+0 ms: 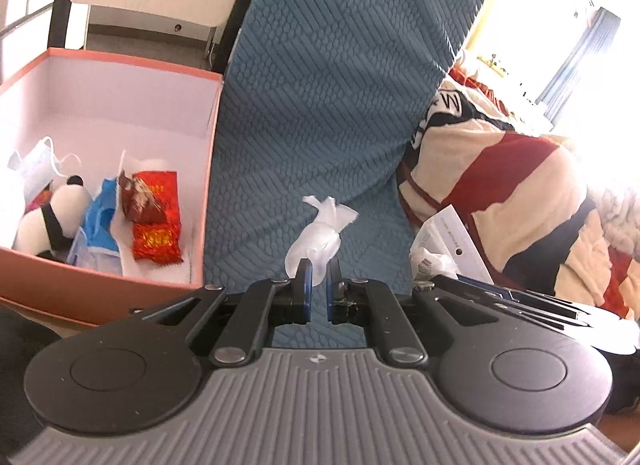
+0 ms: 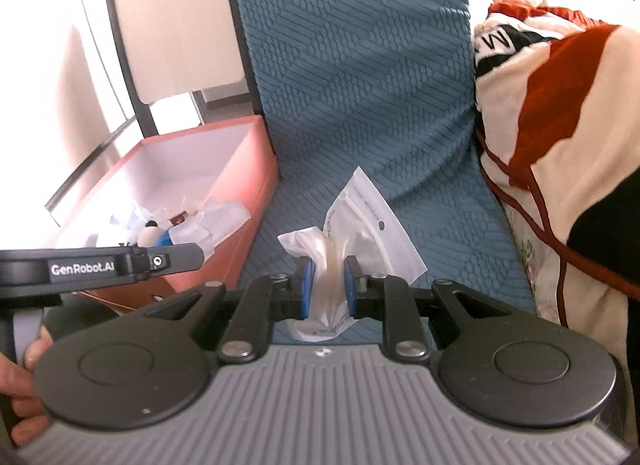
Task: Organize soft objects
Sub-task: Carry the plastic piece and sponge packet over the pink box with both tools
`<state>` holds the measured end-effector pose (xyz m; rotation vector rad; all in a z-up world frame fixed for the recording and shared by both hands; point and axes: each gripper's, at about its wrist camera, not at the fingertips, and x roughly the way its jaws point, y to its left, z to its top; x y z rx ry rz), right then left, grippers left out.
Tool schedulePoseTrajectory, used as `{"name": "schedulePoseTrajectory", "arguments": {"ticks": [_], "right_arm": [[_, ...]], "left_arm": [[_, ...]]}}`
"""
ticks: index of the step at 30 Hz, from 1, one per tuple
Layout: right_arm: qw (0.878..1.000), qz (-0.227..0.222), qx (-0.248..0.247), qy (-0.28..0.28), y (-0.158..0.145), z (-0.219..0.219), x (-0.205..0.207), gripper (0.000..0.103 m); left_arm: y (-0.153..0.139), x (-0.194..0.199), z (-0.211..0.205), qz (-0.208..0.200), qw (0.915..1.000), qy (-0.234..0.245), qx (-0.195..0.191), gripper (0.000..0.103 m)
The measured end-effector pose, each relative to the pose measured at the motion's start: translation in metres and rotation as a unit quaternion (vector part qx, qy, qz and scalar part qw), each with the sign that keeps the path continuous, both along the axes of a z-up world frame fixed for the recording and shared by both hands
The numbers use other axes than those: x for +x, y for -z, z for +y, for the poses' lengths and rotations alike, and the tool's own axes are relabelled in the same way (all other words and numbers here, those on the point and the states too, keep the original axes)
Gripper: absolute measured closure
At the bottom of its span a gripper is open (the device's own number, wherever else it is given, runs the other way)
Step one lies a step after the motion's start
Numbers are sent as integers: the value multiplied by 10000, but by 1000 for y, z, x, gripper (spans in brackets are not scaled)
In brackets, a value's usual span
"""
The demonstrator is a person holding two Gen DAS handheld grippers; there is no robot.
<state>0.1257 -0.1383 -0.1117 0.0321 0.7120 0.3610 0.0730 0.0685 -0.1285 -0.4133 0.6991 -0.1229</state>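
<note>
I see the teal quilted bed cover (image 1: pixel 328 97) filling both views, a striped blanket (image 1: pixel 500 185) heaped on the right and a pink box (image 1: pixel 200 169) on the left. My right gripper (image 2: pixel 327 289) pinches a clear plastic pouch (image 2: pixel 372 233), which slants away up-left. My left gripper (image 1: pixel 317 285) is nearly closed on a knotted white bag (image 1: pixel 320 237), its knot pointing away.

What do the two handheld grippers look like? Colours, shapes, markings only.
Both match. The left gripper and right gripper each have a grey ribbed body, two round black discs at the sides, black linkage bars with silver pivot pins, and black fingers faced with blue pads. White "GenRobot.AI" lettering runs along the left unit's black side, seen from the right wrist view. No cables visible.
</note>
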Motion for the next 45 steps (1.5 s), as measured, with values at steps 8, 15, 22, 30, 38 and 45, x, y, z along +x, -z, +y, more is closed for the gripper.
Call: {"name": "schedulePoseTrajectory", "arguments": {"ticks": [8, 15, 22, 30, 38, 45], "right_arm": [[9997, -178, 35, -183, -20, 24, -2, 82], [9983, -198, 63, -551, -28, 58, 0, 82], [9948, -95, 46, -1013, -33, 103, -1, 82], [9896, -31, 11, -1438, -37, 155, 10, 82], [9885, 196, -111, -1496, -17, 188, 36, 82], [9872, 363, -279, -1531, 4, 211, 68, 82]], "left_arm": [[-26, -10, 25, -259, 9994, -230, -35, 95], [-33, -22, 56, -241, 9988, -427, -59, 95], [-35, -37, 93, -179, 9976, -665, -96, 95], [-35, -52, 137, -160, 9947, -1011, -50, 95], [-16, -33, 184, 81, 9928, -1181, -175, 95], [0, -3, 209, 430, 9927, -1125, -35, 95]]}}
